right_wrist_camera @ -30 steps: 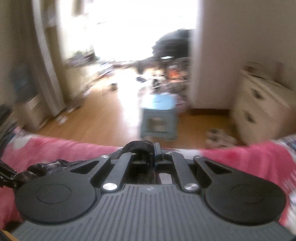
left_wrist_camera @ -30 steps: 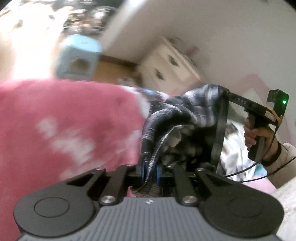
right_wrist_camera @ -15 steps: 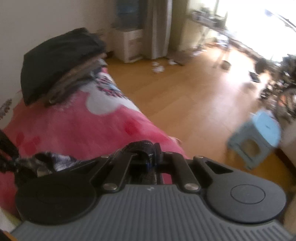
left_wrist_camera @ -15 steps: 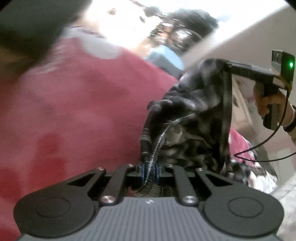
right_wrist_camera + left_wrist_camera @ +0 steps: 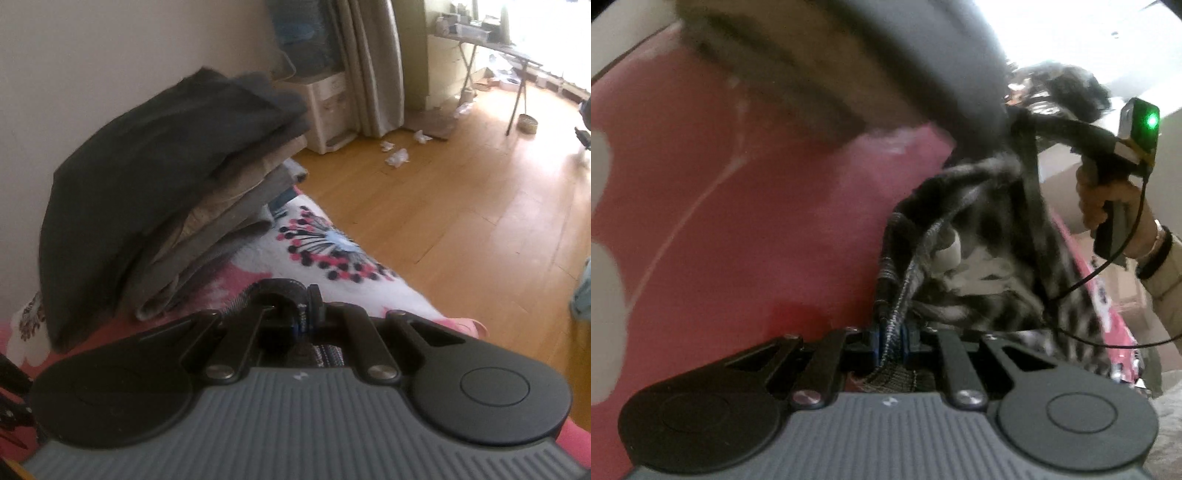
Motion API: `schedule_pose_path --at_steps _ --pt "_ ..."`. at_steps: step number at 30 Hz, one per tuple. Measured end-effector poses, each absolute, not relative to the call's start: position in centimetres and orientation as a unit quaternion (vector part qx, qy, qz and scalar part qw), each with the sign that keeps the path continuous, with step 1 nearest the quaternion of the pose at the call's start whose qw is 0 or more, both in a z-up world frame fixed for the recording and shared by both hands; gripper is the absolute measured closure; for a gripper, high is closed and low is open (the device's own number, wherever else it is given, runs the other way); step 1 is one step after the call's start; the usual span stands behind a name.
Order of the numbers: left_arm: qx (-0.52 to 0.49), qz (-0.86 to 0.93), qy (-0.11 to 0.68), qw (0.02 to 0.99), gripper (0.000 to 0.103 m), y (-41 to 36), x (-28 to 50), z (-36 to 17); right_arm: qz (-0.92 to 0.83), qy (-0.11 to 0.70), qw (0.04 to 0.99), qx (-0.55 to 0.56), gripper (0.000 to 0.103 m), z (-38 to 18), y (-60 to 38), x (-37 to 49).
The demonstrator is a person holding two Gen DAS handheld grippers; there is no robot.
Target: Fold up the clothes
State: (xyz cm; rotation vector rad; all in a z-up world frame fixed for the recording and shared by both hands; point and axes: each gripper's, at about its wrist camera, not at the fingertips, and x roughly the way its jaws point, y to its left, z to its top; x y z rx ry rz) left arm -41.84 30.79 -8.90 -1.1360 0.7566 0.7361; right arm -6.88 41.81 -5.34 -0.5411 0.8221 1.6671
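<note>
A dark plaid shirt (image 5: 982,258) hangs bunched in the air between my two grippers, above a pink blanket (image 5: 757,221). My left gripper (image 5: 891,338) is shut on one edge of the shirt. My right gripper (image 5: 301,317) is shut on another edge of it; only a small fold of plaid cloth (image 5: 284,291) shows there. In the left wrist view the right gripper (image 5: 1023,125) is up at the right, held by a hand, with the shirt hanging from it.
A stack of folded dark and grey clothes (image 5: 155,206) lies on the pink and white blanket (image 5: 332,258) against the wall. Beyond the bed edge is a wooden floor (image 5: 480,206) with scraps of paper, a white drawer unit (image 5: 325,107) and curtains.
Both grippers have swung left with the shirt still held. The views turned from the stool and dresser toward the stack of folded clothes, which now fills the top of the left wrist view.
</note>
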Motion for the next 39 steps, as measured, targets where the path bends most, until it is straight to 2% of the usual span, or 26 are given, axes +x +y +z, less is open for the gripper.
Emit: schedule_pose_path --at_steps 4,7,8,9,12,14,20,25,28,31,35,39 --pt "-0.522 0.333 0.355 0.700 0.085 30.4 -41.3 -10.0 0.686 0.405 0.550 -0.250 0.093 -8.7 43.5 -7.1" --pt "-0.521 0.330 0.358 0.702 0.082 30.7 -40.7 -10.2 0.699 0.396 0.546 -0.239 0.067 -7.9 42.5 -5.9" --pt "-0.519 0.329 0.359 0.702 0.081 30.6 -40.5 -10.2 0.705 0.386 0.546 -0.236 0.053 -7.3 42.1 -5.3" --pt "-0.517 0.330 0.359 0.703 0.080 30.5 -40.6 -10.3 0.710 0.376 0.549 -0.229 0.046 -6.6 41.7 -4.5" --pt "-0.510 0.334 0.359 0.707 0.075 30.5 -41.5 -10.5 0.727 0.376 0.543 -0.187 0.046 -4.2 39.9 -1.7" --pt "-0.499 0.345 0.356 0.711 0.067 30.1 -41.5 -10.2 0.742 0.377 0.529 -0.163 0.047 -3.0 38.4 -0.9" --pt "-0.459 0.389 0.358 0.714 0.064 30.0 -41.7 -8.4 0.802 0.346 0.463 -0.150 0.056 -1.3 35.5 -4.2" --pt "-0.386 0.422 0.349 0.742 0.064 30.0 -41.2 -5.4 0.781 0.299 0.507 -0.211 0.059 -0.1 34.7 -4.3" --pt "-0.347 0.400 0.347 0.774 0.064 29.9 -39.4 -3.7 0.750 0.307 0.538 -0.233 0.066 1.8 32.9 -0.5" --pt "-0.316 0.368 0.345 0.803 0.057 29.3 -37.3 -2.7 0.716 0.314 0.567 -0.258 0.069 3.7 30.8 3.1" --pt "-0.292 0.339 0.351 0.823 0.057 28.6 -34.5 -2.6 0.670 0.330 0.591 -0.305 0.071 5.5 23.2 5.9" --pt "-0.266 0.363 0.376 0.810 0.060 28.8 -33.1 -3.0 0.635 0.361 0.617 -0.294 0.071 4.5 14.2 6.4"
